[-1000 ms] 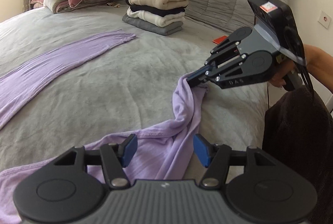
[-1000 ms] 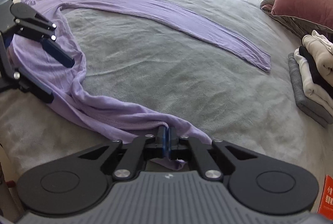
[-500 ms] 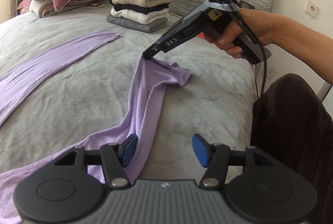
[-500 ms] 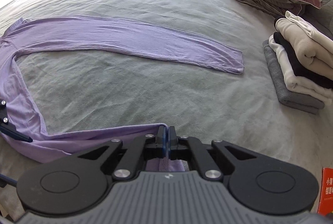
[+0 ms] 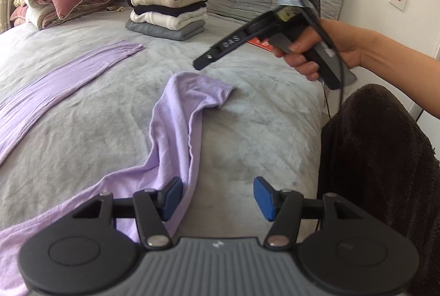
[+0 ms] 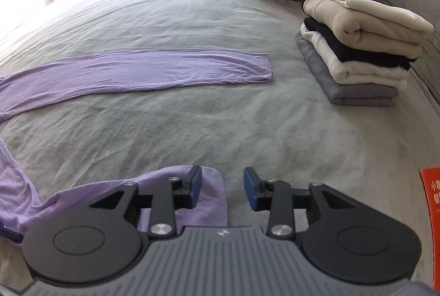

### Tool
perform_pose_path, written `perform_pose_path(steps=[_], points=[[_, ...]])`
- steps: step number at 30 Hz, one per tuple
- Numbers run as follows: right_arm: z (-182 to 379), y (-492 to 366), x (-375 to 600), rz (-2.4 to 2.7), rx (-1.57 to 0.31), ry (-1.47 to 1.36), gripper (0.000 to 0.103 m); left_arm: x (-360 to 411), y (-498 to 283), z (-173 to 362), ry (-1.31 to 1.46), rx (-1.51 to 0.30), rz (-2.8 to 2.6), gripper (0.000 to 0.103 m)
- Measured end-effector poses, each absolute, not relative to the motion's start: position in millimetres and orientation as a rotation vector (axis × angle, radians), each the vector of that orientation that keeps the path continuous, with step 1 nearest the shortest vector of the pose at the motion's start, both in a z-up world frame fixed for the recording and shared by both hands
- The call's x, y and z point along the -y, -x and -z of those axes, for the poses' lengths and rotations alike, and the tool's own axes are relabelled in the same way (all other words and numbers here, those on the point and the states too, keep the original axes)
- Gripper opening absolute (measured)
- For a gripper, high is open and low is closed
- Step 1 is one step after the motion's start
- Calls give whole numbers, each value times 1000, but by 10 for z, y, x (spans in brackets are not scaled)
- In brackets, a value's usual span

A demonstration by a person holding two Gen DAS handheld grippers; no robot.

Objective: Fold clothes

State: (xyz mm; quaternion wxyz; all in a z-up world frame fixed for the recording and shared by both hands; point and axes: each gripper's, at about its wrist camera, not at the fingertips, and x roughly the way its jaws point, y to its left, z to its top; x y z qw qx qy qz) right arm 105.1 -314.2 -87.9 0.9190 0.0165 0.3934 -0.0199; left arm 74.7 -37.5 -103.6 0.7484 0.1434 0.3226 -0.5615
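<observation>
Two tools over the bed: right tool opening, nothing between its pads, lilac long-sleeve top dropped at seven o'clock. Left tool gapes wide, unloaded. Best flatten that bunched sleeve before folding.

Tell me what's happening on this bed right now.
A person with a gripper in each hand is laying out a lilac long-sleeved top on the grey bed. The right gripper is opening with nothing between its pads, and the sleeve end lies loose on the cover. The left gripper hangs open over the fabric. A stack of folded clothes sits near the headboard.
</observation>
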Motion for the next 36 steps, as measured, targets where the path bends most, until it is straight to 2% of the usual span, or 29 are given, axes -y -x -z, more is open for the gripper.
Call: perform_pose_path(steps=[9, 12, 14, 15, 16, 17, 22, 24, 25, 28, 29, 32, 33, 35, 36], points=[[1075, -521, 3200, 52, -769, -256, 44, 588, -694, 1112, -257, -637, 1104, 51], [1206, -474, 3110, 60, -735, -274, 29, 725, -676, 1155, -282, -611, 1034, 46], [1259, -449, 3093, 78, -708, -288, 4, 809, -669, 1166, -309, -595, 977, 33], [1265, -433, 3131, 77, -699, -322, 4, 851, -666, 1171, -323, -587, 948, 27], [1272, -417, 3169, 76, -690, -356, 4, 893, -662, 1177, -336, -579, 919, 10], [1265, -391, 3218, 75, -682, -393, 3, 915, -638, 1138, -357, -572, 903, 5], [1096, -180, 3389, 95, -630, -457, 3, 955, -418, 897, -461, -553, 985, 5], [1052, -73, 3421, 111, -629, -474, 3, 1009, -340, 841, -525, -598, 1071, 8], [1049, -19, 3428, 116, -634, -488, 3, 1035, -312, 839, -549, -618, 1111, 13], [1095, 135, 3406, 130, -660, -510, 9, 1132, -312, 770, -566, -669, 1202, 45], [1114, 192, 3399, 138, -664, -516, 14, 1161, -342, 733, -549, -676, 1212, 46], [1174, 372, 3417, 159, -644, -548, 16, 1288, -514, 627, -462, -709, 1210, 51], [1195, 419, 3442, 158, -630, -574, 18, 1354, -605, 612, -429, -725, 1195, 51], [1212, 481, 3462, 144, -602, -598, 39, 1493, -791, 608, -366, -764, 1158, 51], [1217, 502, 3460, 136, -588, -600, 40, 1567, -887, 620, -336, -786, 1135, 51]])
